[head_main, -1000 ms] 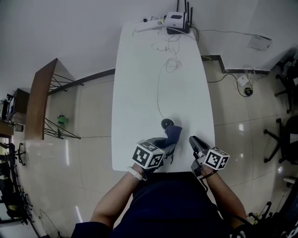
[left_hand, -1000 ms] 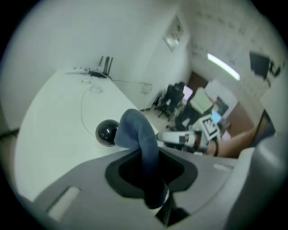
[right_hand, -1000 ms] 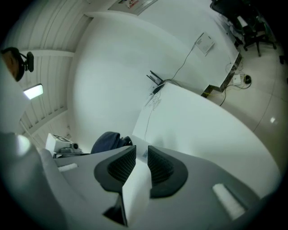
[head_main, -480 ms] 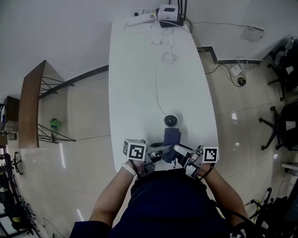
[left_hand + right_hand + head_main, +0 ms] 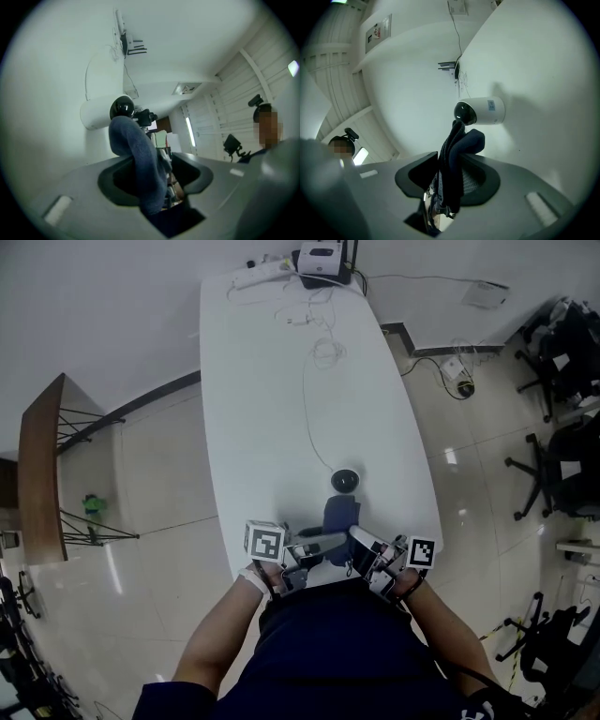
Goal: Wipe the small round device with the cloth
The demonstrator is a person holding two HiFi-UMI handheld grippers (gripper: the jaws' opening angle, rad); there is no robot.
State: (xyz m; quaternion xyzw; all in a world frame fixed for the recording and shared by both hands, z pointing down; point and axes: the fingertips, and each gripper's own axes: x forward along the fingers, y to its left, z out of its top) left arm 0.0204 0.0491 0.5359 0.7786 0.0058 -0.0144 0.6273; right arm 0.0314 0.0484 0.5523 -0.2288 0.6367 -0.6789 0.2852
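Holding both grippers level over the near edge of the white table [image 5: 272,399], the person is angling the forearms inward so the tips are pointing at each other, nearly meeting, w/ each marker cube facing up. L gripper [image 5: 154,176] jaws have just been opening and are standing wide. The dark blue cloth [image 5: 340,515] is running btwn them w/ gaps either side, not pinched. R gripper [image 5: 450,176] jaws have just been closing and are pinching a bunched fold of that same cloth. Rest of the cloth is extending from the tips toward the small round device [image 5: 345,480]. That device, white body w/ black lens, is sitting on the table just beyond the cloth; can't tell if they're touching. Its thin cable [image 5: 306,413] is trailing to the table's far end.
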